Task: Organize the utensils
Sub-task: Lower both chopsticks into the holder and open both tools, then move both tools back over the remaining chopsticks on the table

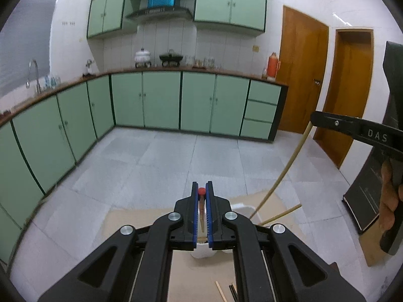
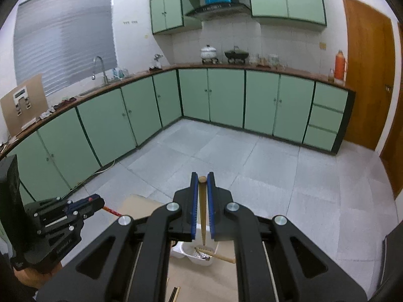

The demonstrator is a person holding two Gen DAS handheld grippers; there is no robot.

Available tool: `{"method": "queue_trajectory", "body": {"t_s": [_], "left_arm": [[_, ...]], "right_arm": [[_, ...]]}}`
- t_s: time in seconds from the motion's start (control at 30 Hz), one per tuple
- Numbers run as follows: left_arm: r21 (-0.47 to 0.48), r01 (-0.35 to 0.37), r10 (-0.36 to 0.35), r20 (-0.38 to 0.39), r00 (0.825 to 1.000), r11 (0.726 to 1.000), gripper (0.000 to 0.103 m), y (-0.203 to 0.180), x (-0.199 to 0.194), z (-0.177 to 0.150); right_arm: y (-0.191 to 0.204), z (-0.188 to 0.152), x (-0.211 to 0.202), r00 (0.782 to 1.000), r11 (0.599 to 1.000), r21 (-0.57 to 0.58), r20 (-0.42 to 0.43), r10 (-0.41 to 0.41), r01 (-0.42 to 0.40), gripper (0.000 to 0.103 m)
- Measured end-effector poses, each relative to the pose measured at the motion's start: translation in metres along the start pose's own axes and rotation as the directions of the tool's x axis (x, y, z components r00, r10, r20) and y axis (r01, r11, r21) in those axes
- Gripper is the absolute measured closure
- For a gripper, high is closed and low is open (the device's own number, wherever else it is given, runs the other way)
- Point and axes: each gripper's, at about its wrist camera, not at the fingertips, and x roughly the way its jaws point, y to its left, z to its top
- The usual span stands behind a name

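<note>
Chopsticks (image 2: 202, 209) hang point-down over our white holder (image 2: 199, 254), each gripper, left (image 1: 201, 191) and right (image 2: 202, 180), clamped on one for dropping in upright.

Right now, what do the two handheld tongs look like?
Both match: the left tongs and right tongs have matte black plastic linkage arms, round silver pivot bolts and blue ribbed inner pads. The right unit's side carries white "DAS" lettering. A bare hand grips it.

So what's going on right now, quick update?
Left tool shut on red-tipped chopstick. Right tool shut on plain chopstick, over white holder. Nothing blocking.
</note>
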Motion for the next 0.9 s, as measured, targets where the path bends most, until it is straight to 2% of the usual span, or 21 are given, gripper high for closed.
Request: {"method": "queue_trajectory", "body": {"t_s": [0.2, 0.3, 0.37, 0.43, 0.6, 0.7, 0.77, 0.83, 0.9], "left_arm": [[-0.018, -0.002, 0.000, -0.072, 0.997, 1.000, 0.097, 0.011, 0.033, -0.022], [-0.011, 0.000, 0.000, -0.070, 0.998, 1.000, 0.095, 0.015, 0.028, -0.029], [0.013, -0.009, 0.009, -0.043, 0.999, 1.000, 0.085, 0.015, 0.013, -0.030], [0.022, -0.012, 0.012, -0.014, 1.000, 1.000, 0.071, 0.014, -0.005, -0.033], [0.036, -0.031, 0.029, 0.066, 0.997, 0.999, 0.054, 0.016, -0.064, -0.059], [0.038, -0.055, 0.051, 0.102, 0.993, 0.998, 0.049, 0.013, -0.095, -0.097], [0.022, -0.058, 0.055, 0.109, 0.992, 0.998, 0.043, 0.008, -0.113, -0.137], [0.027, -0.060, 0.056, 0.111, 0.992, 0.998, 0.034, -0.001, -0.123, -0.175], [0.019, -0.053, 0.051, 0.091, 0.995, 0.998, 0.030, -0.008, -0.126, -0.215]], "right_arm": [[-0.008, -0.031, 0.036, 0.997, 1.000, 0.028, -0.082, 0.001, 0.001, 0.095], [-0.010, -0.036, 0.033, 0.997, 0.999, 0.042, -0.077, 0.000, 0.004, 0.084], [-0.011, -0.039, 0.019, 0.999, 0.999, 0.044, -0.054, 0.003, -0.001, 0.083], [-0.011, -0.044, -0.002, 1.000, 0.999, 0.042, -0.021, 0.014, -0.013, 0.083], [-0.009, -0.085, -0.072, 0.997, 0.999, 0.031, 0.072, 0.036, -0.038, 0.082], [0.002, -0.147, -0.113, 0.993, 1.000, 0.001, 0.115, 0.024, -0.025, 0.077], [0.013, -0.192, -0.128, 0.994, 1.000, -0.027, 0.113, 0.009, -0.006, 0.066], [0.028, -0.245, -0.133, 0.997, 0.999, -0.047, 0.083, 0.005, -0.001, 0.063], [0.046, -0.303, -0.129, 1.000, 0.999, -0.047, 0.010, 0.011, -0.010, 0.063]]}}
